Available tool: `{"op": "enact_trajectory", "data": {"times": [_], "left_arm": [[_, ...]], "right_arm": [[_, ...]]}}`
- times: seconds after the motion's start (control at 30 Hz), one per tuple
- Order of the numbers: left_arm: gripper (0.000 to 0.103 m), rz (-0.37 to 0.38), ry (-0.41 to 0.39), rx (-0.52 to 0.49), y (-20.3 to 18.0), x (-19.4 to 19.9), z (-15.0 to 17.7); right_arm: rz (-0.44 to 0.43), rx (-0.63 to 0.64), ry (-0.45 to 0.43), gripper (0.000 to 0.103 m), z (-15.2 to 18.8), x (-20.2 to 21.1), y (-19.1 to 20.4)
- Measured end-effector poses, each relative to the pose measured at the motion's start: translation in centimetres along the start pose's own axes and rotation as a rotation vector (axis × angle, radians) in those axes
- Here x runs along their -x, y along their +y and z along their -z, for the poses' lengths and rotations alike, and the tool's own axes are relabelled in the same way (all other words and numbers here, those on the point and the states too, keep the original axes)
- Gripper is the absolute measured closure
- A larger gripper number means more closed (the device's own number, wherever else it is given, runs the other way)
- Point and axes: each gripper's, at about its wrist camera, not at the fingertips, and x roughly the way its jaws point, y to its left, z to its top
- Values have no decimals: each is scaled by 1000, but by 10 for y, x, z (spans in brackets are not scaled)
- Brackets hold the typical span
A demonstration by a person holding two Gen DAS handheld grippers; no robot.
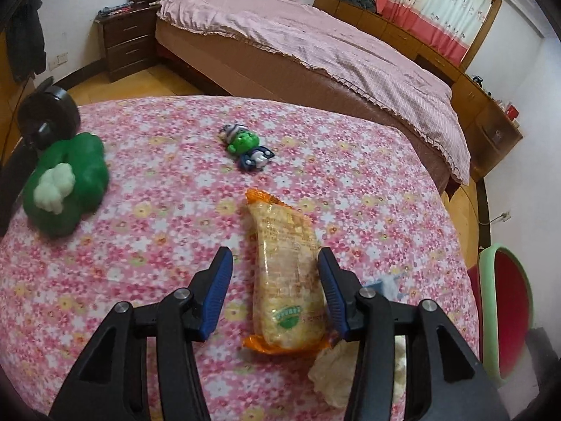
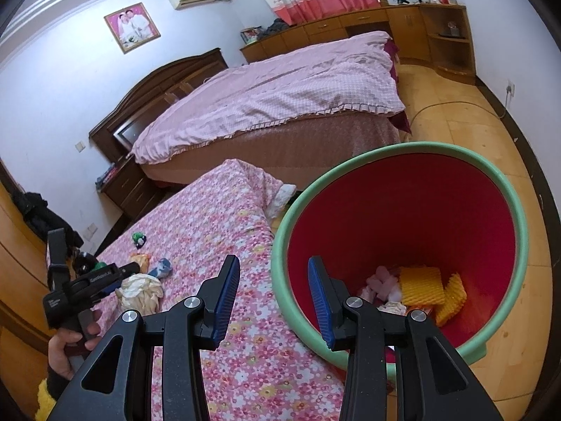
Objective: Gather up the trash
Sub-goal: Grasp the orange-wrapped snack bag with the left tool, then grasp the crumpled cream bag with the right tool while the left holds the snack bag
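Crumpled paper (image 1: 331, 373) lies beside the snack packet (image 1: 285, 280) between the released left gripper (image 1: 275, 289).

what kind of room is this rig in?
A home bedroom, most likely. A large bed with a pink quilt and dark wooden headboard, a nightstand with drawers beside it, and a curtained window over low wooden cabinets.

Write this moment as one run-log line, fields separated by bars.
left tongs: open, astride snack bag | right tongs: open, empty, by bin | bin: some trash inside | tissue: on cloth
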Motion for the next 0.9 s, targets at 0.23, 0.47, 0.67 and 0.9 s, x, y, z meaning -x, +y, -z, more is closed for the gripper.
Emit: {"op": "enact_trajectory", "data": {"times": [0.23, 0.47, 0.67, 0.9], "left_arm": [[63, -41, -18, -39, -8, -6, 1], [66, -10, -57, -9, 7, 12, 3], [66, -25, -87, -17, 24, 39, 4], [66, -57, -113, -11, 55, 67, 13]], "right_arm": [[-16, 15, 16, 62, 3, -5, 6], [-34, 33, 26, 62, 6, -7, 15], [-61, 63, 38, 62, 7, -11, 30], [-97, 111, 61, 62, 11, -19, 59]]}}
